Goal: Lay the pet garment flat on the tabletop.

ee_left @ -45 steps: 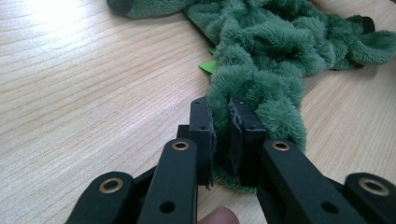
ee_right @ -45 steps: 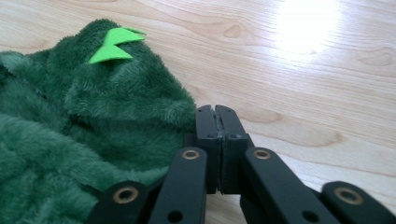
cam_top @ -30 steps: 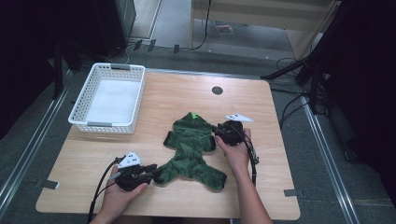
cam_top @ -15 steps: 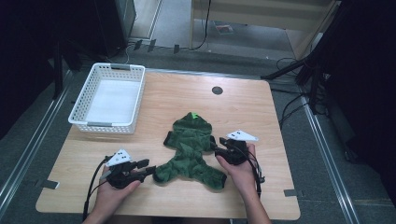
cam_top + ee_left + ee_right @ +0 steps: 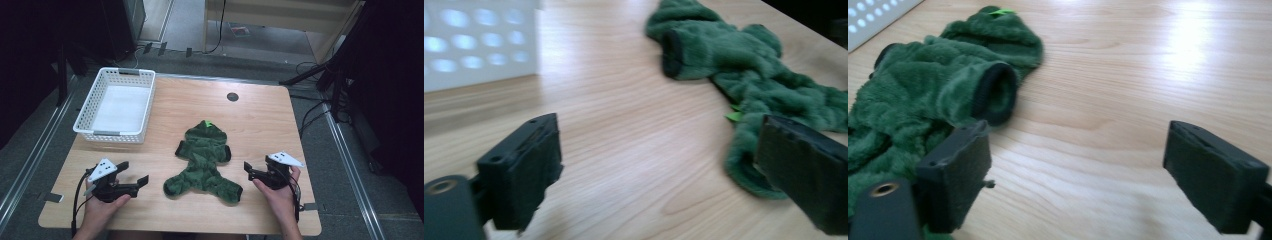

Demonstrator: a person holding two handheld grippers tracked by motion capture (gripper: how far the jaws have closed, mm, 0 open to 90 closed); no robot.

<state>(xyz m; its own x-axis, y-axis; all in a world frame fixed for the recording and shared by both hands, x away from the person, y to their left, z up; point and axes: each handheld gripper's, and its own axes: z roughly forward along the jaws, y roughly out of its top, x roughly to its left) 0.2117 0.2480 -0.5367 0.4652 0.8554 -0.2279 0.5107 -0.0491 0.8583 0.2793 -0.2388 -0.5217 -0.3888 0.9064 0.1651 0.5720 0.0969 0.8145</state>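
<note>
Overhead light, bright glare on tabletop [image 5: 1193,45] — surroundings v. dark; both gripper views soft w/ motion blur.

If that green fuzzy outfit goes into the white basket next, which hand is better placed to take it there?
Probably the left. The left tool sits open on the same side as the white basket, beside the green fuzzy outfit. The right tool, also open, would have to reach across the garment.
</note>
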